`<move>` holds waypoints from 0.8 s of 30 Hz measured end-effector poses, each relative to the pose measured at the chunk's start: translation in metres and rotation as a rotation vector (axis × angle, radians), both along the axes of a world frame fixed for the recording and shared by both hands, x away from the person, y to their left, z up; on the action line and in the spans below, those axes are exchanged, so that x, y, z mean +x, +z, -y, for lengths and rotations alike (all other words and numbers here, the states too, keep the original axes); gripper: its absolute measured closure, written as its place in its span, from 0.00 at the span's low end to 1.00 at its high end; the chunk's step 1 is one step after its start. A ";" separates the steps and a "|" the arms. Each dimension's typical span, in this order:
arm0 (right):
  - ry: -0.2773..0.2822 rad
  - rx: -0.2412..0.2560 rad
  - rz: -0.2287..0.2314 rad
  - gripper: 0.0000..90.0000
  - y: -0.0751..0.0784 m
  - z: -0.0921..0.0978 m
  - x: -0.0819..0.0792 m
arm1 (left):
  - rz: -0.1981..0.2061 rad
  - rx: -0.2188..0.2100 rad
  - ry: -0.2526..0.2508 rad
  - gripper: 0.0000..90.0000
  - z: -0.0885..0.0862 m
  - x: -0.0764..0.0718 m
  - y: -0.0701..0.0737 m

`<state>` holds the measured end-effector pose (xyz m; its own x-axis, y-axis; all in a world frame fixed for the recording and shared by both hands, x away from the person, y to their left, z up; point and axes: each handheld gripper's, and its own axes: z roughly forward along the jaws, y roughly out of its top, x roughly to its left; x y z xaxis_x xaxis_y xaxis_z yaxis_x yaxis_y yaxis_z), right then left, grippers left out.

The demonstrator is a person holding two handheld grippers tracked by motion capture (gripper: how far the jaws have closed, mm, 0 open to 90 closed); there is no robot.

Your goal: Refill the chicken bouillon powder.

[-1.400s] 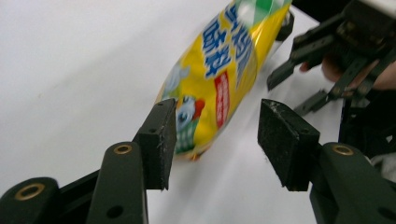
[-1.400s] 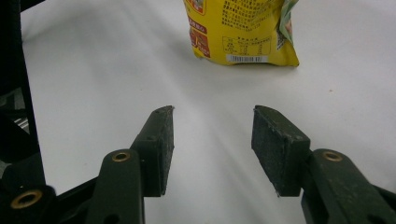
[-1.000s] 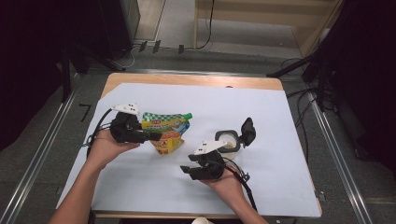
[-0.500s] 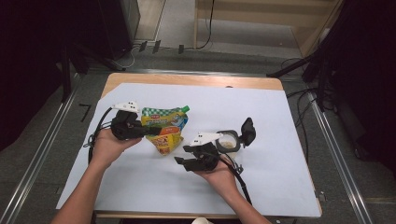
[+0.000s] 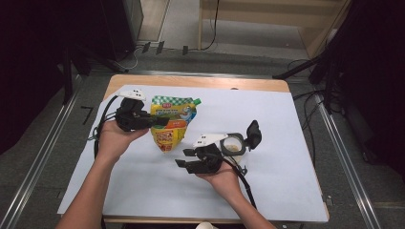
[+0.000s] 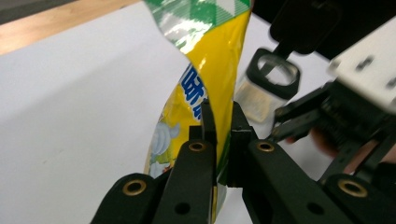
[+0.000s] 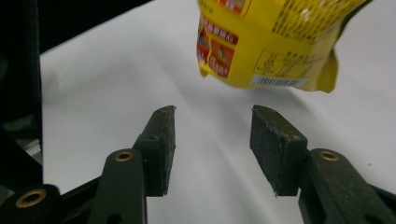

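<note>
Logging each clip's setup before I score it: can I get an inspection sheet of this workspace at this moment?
Surface: white sheet over a wooden table; bare wood strip at the far edge.
Job's things: yellow plastic pouch with green checked top, held off the sheet; small clear jar with black flip lid, lid open, standing beside the right hand.
Clutter: nothing seen.
Grippers: left claw shut on the pouch's edge; right claw open, empty, facing the pouch's lower end.
Cables: black cable trailing from each gripper toward the person.
Surroundings: grey floor, metal rails, dark stands, floor cables.
</note>
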<state>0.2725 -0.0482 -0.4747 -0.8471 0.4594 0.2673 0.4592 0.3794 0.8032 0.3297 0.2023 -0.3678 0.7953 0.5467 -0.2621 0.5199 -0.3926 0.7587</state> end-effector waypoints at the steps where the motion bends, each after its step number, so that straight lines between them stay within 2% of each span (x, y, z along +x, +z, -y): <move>1: 0.009 -0.019 0.019 0.56 -0.001 -0.001 -0.001 | 0.005 0.003 -0.008 1.00 0.000 -0.001 0.003; 4: 0.017 -0.071 0.040 0.54 -0.006 -0.004 -0.004 | 0.004 -0.024 -0.021 1.00 -0.002 -0.008 0.011; 7: 0.008 -0.090 0.009 0.57 -0.012 -0.005 -0.003 | -0.001 -0.015 -0.032 1.00 -0.001 -0.013 0.017; 10: -0.014 -0.090 -0.007 0.58 -0.015 -0.005 0.000 | -0.001 -0.017 -0.046 1.00 0.000 -0.020 0.023; 13: -0.038 -0.083 0.005 0.59 -0.017 -0.004 0.000 | -0.014 -0.030 -0.057 1.00 0.001 -0.024 0.026; 17: -0.080 -0.089 0.052 0.57 -0.018 -0.004 -0.002 | -0.026 -0.044 -0.074 1.00 0.003 -0.031 0.030; 20: -0.096 -0.073 0.045 0.57 -0.021 -0.004 -0.002 | -0.034 -0.057 -0.089 1.00 0.005 -0.035 0.032; 22: -0.106 -0.054 0.037 0.61 -0.024 -0.004 -0.002 | -0.028 -0.061 -0.103 1.00 0.007 -0.037 0.034; 24: -0.116 -0.051 0.052 0.65 -0.027 -0.006 -0.004 | -0.026 -0.068 -0.113 1.00 0.010 -0.040 0.035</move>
<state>0.2690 -0.0425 -0.5020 -0.7996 0.5669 0.1982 0.4607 0.3673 0.8080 0.2900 0.1928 -0.3328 0.8433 0.4341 -0.3170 0.4951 -0.3978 0.7724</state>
